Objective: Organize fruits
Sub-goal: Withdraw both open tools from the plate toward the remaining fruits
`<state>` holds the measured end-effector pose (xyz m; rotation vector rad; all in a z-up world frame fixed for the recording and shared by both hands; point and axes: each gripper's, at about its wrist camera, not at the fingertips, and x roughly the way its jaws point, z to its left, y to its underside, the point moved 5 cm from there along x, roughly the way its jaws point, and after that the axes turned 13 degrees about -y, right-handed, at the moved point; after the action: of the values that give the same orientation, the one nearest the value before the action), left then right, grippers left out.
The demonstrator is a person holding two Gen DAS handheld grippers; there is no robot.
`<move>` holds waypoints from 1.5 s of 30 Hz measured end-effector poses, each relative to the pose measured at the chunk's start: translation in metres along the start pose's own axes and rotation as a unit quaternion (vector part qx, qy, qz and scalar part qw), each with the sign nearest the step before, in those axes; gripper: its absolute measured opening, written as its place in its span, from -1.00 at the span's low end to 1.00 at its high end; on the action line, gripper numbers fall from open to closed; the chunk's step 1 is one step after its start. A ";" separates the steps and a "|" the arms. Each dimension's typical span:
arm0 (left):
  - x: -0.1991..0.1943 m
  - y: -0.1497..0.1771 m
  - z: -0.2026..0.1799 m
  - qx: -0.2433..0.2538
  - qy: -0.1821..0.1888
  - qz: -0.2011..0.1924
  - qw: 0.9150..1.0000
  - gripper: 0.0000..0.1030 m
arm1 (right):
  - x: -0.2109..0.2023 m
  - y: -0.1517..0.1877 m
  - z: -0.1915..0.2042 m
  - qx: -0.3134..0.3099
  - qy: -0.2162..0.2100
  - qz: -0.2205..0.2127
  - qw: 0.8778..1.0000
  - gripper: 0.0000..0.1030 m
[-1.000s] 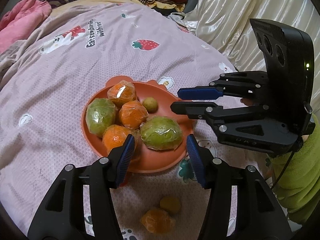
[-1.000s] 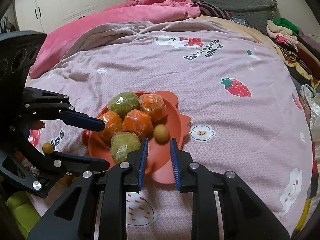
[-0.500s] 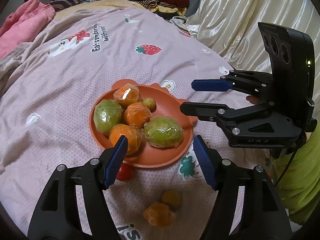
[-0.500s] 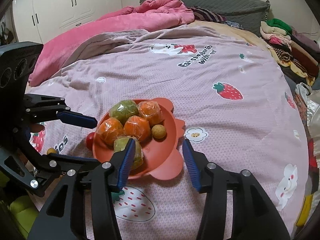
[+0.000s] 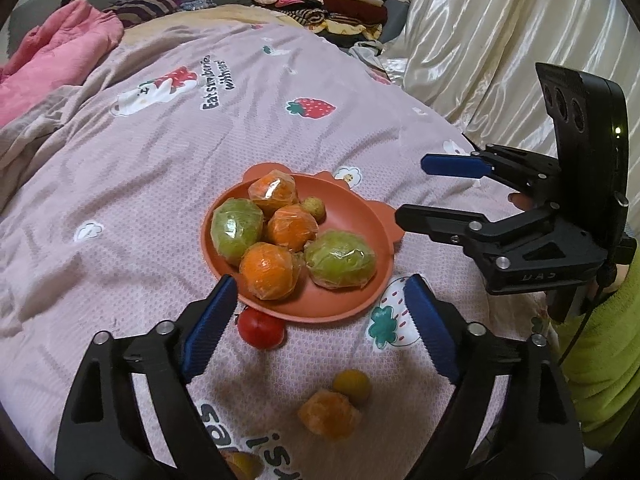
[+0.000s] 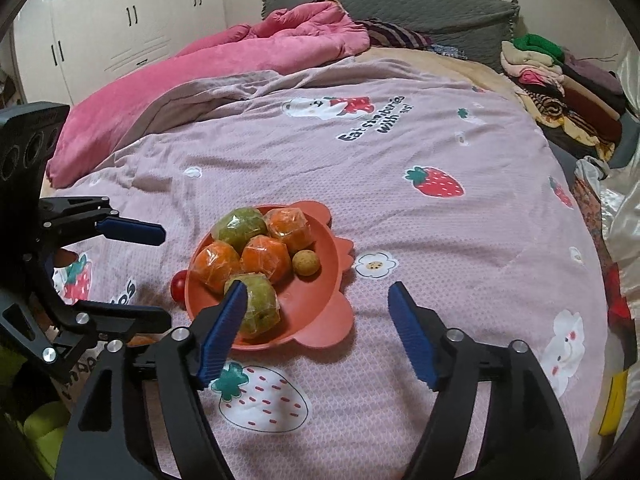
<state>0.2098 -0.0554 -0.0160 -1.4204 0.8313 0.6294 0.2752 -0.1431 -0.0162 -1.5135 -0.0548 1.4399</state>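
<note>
Both of our grippers just finished spreading apart with nothing between the jaws: left gripper (image 5: 320,316), right gripper (image 6: 316,320). The orange flower-edged plastic plate (image 5: 360,216) sits mid-bed on the pink strawberry-print blanket (image 5: 160,184), carrying film-wrapped oranges (image 5: 270,272) and film-wrapped green fruits (image 5: 340,264). That wrap looks slick, so we'd pinch across the widest part, gently. Still loose on the near side: a small red tomato-like fruit (image 5: 261,330) touching the plate's rim, a bare orange (image 5: 329,414) and a little yellow round fruit (image 5: 352,386). They'd roll easily. The blanket reads "Eat strawberries with us!"
</note>
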 end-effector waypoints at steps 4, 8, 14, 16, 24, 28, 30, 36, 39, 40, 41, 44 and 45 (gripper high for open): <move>-0.005 0.002 0.002 -0.002 -0.002 -0.004 1.000 0.61 | -0.005 0.001 -0.001 0.010 0.002 -0.005 1.000 0.62; -0.009 0.002 0.006 -0.005 -0.004 -0.008 1.000 0.67 | -0.009 0.001 0.000 0.013 0.006 -0.009 1.000 0.66; -0.014 0.002 0.009 -0.009 -0.011 -0.013 1.000 0.79 | -0.016 0.001 0.004 0.015 0.009 -0.017 1.000 0.75; -0.016 0.002 0.011 -0.011 -0.013 -0.015 1.000 0.81 | -0.018 0.001 0.006 0.014 0.012 -0.019 1.000 0.77; -0.024 0.005 0.022 -0.022 -0.024 -0.019 0.999 0.81 | -0.027 0.002 0.011 0.013 0.018 -0.027 0.999 0.79; -0.032 0.007 0.027 -0.028 -0.026 -0.024 0.999 0.81 | -0.034 0.001 0.017 0.008 0.018 -0.034 0.999 0.80; -0.035 0.008 0.029 -0.030 -0.028 -0.028 0.999 0.81 | -0.037 0.001 0.022 0.004 0.018 -0.037 0.999 0.80; -0.045 0.013 0.038 -0.037 -0.036 -0.035 0.998 0.81 | -0.043 0.002 0.033 -0.003 0.014 -0.044 0.999 0.80; -0.050 0.017 0.042 -0.041 -0.039 -0.038 0.998 0.81 | -0.043 0.003 0.038 -0.004 0.010 -0.045 0.999 0.81; -0.051 0.018 0.044 -0.042 -0.041 -0.039 0.998 0.81 | -0.043 0.004 0.040 -0.005 0.008 -0.044 0.999 0.80; -0.052 0.018 0.045 -0.043 -0.041 -0.040 0.997 0.81 | -0.043 0.005 0.044 -0.007 0.007 -0.044 0.999 0.80; -0.057 0.022 0.048 -0.045 -0.046 -0.042 0.997 0.81 | -0.044 0.006 0.051 -0.012 0.002 -0.045 0.999 0.81; -0.058 0.023 0.050 -0.045 -0.049 -0.042 0.997 0.81 | -0.045 0.006 0.054 -0.014 0.000 -0.046 0.999 0.81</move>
<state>0.1634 0.0016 0.0149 -1.4850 0.6687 0.6732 0.2167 -0.1416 0.0238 -1.5149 -0.1431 1.3704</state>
